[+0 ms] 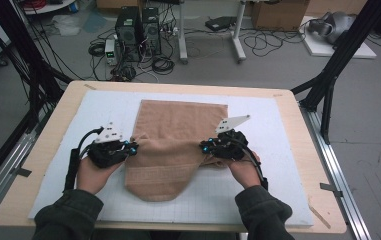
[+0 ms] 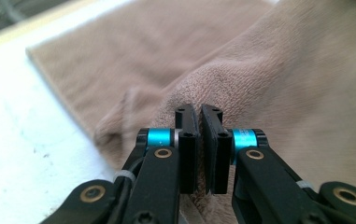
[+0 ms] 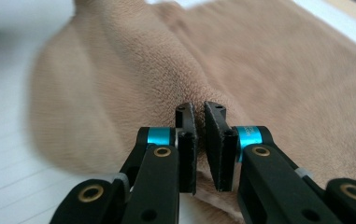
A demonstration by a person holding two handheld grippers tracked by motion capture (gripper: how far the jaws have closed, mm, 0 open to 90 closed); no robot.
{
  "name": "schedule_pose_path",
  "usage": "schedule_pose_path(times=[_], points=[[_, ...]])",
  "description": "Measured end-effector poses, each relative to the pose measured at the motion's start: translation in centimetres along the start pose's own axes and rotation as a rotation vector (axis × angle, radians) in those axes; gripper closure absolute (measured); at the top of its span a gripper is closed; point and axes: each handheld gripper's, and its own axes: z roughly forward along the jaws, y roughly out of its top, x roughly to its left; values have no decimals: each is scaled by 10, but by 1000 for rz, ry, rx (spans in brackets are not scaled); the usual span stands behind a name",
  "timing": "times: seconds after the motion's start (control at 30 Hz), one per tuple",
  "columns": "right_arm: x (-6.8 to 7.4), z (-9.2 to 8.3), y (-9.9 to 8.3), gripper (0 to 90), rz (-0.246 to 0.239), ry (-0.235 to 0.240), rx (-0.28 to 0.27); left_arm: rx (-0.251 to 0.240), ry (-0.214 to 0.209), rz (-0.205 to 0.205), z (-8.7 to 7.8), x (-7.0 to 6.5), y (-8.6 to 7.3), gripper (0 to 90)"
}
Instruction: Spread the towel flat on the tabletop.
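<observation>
Forearms enter low; left gripper and right gripper are each pinched on opposite side edges of the towel, whose long axis runs away across the mat.

Two computer towers, tangled cables and a cardboard box sit on the floor.

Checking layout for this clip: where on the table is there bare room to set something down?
Free: white mat between the towel and the table's right edge, and the strip left of the towel. Crowded: the middle, where left gripper and right gripper pinch the towel's side edges.
</observation>
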Motion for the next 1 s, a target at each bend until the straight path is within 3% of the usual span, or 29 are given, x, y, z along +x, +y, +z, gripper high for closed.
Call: schedule_pose_path(times=[0.1,0.17,0.27,0.3,0.43,0.57,0.63,0.77,0.9,0.93,1.0], points=[[-14,22,-3,835,34,-12,18,50,28,-44,29,15,-5,853],[-21,35,-6,821,59,-14,42,74,17,-97,44,23,-9,851],[-27,44,-9,724,81,-9,46,72,6,-118,49,28,-10,825],[-27,42,-9,661,92,-21,39,67,12,-114,46,28,-10,789],[-19,21,-8,621,77,-22,-15,46,26,-102,24,27,-8,624],[-1,-1,-11,643,16,-38,-30,-23,18,-91,-2,18,-10,580],[6,-8,-15,662,-2,-52,-22,-29,-5,-85,-8,10,-15,575],[9,-2,-24,669,-8,-58,23,9,-58,-69,-1,-4,-30,576],[0,19,-30,651,13,-66,81,98,-108,-78,20,-10,-43,534],[-2,24,-31,653,32,-60,83,137,-111,-72,27,-12,-45,510],[-5,31,-33,698,51,-50,89,122,-78,-28,31,-16,-47,522]])
